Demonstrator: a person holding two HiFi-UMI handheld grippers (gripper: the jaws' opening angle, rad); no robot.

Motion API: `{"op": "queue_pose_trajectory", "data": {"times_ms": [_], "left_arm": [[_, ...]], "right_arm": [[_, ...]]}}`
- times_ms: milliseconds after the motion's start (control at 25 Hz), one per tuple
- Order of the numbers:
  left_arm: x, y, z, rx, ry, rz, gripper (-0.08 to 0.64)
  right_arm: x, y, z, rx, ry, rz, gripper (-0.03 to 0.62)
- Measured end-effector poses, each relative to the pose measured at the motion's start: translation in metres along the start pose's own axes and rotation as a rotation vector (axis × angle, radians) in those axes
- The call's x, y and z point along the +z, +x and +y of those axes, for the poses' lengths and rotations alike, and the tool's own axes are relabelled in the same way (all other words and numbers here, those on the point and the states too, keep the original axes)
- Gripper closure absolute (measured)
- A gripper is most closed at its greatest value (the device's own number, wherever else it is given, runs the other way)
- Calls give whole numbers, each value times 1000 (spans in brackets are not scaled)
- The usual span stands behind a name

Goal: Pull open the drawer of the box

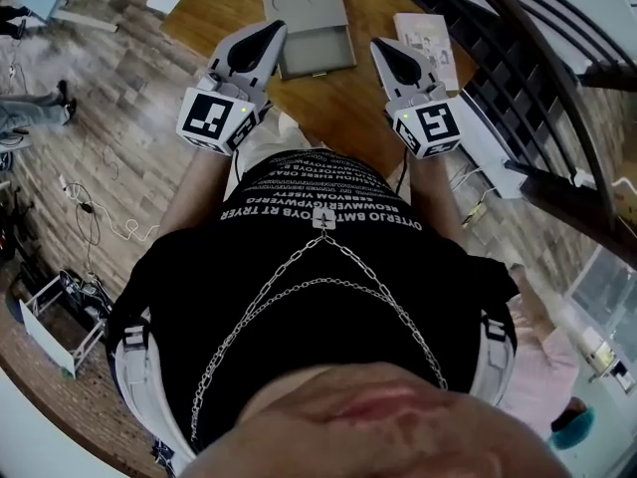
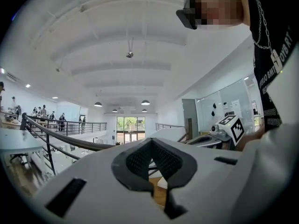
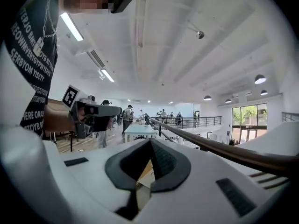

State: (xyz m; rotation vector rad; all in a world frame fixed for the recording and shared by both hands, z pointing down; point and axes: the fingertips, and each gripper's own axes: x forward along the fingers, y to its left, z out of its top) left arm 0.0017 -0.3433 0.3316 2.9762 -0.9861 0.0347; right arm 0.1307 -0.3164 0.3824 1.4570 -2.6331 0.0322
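A flat grey box [image 1: 311, 28] lies on the wooden table [image 1: 348, 98] ahead of me; its near part looks like a shallow tray, and I cannot tell how far the drawer stands out. My left gripper [image 1: 271, 30] hovers above the box's left edge, raised and tilted upward, shut and empty. My right gripper [image 1: 382, 48] is held to the right of the box, also shut with nothing in it. In the left gripper view the jaws [image 2: 152, 146] meet and point out over the hall. In the right gripper view the jaws [image 3: 150, 143] are pressed together.
A white booklet [image 1: 426, 36] lies on the table right of the box. A dark stair railing [image 1: 537, 78] runs along the right side. Plank floor with cables [image 1: 90, 207] and a white rack [image 1: 55, 317] lies to the left.
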Motion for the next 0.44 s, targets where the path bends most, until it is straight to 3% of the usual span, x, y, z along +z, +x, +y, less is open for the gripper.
{"op": "queue_pose_trajectory", "data": {"times_ms": [440], "left_arm": [[-6, -17, -16, 56, 16, 20, 555]], "right_arm": [[-18, -20, 0, 1, 40, 25, 597]]}}
